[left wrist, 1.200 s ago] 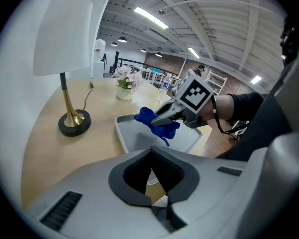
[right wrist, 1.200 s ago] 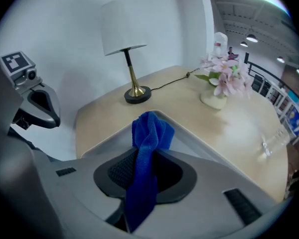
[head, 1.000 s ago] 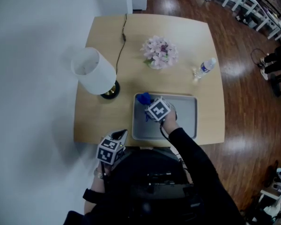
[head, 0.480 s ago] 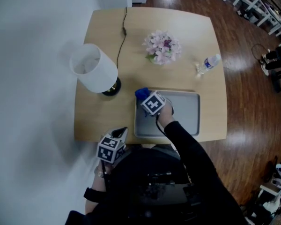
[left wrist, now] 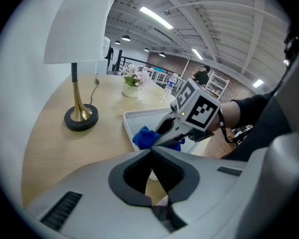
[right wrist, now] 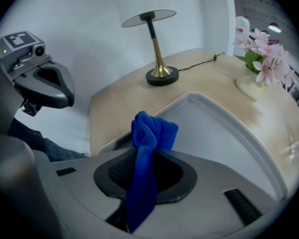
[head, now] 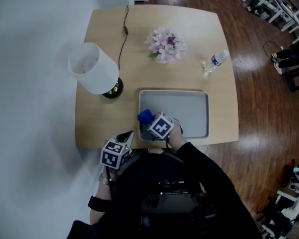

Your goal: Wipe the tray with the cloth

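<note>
Right gripper view shows the blue cloth (right wrist: pixel 148 133) pinched as a narrow, bunched wad in the right tongs (right wrist: pixel 147 158). Its crumpled end pokes out past the tips and its tail hangs back between them. With so little cloth showing, I'd worry it wipes only a thin stripe, or pulls loose from the grip if pressed hard.

The wad sits at the near left corner of the grey tray (head: pixel 189 108), close to the rim, so a stroke could ride over the lip onto the tabletop (head: pixel 104 118). Nothing steadies the tray. The left tongs (left wrist: pixel 152 149) hang closed and empty by the tabletop's near edge, apart from the tray, so a firm push might skid it toward that edge.
</note>
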Tool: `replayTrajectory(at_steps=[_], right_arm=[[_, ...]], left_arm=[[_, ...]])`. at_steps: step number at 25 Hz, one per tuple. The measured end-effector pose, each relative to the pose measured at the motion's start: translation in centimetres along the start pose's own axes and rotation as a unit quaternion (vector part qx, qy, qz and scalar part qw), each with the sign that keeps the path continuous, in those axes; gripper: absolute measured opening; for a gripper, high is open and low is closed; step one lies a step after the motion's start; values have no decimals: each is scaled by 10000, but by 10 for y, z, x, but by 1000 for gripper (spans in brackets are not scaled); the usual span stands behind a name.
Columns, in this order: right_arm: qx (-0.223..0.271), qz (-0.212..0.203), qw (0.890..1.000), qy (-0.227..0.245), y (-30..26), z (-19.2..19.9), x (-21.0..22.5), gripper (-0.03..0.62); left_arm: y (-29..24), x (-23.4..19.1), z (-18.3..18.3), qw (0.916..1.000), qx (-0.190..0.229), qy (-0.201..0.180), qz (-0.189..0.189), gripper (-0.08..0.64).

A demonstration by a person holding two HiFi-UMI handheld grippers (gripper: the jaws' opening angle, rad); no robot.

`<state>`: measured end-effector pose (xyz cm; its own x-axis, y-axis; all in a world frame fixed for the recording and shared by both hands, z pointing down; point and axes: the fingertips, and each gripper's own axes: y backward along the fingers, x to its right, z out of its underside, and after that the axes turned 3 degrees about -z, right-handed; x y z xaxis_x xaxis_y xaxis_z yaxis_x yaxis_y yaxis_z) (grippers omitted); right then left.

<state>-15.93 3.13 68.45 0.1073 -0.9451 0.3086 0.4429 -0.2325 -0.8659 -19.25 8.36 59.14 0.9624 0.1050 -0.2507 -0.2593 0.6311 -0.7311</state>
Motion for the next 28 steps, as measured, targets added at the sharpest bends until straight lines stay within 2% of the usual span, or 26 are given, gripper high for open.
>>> replayTrajectory(at_steps=[9,17,22,28], right_arm=[[-65,-598,9981,130,-3,28,-54,93],[-61,-805,9963,283,1,33,-58,92],[57,-512,9986,153,16,27,-26,92],[288,55,9996,-52,46,7,49,92]], left_arm=[[-6,24,2,9998,-70,-139,122,2],[-12,37,-8,9997,-37,-224,116,1],[-16,37,-13,9997,-67,-211,71,1],[-20,35,-22,9998,-92,-185,0,0]])
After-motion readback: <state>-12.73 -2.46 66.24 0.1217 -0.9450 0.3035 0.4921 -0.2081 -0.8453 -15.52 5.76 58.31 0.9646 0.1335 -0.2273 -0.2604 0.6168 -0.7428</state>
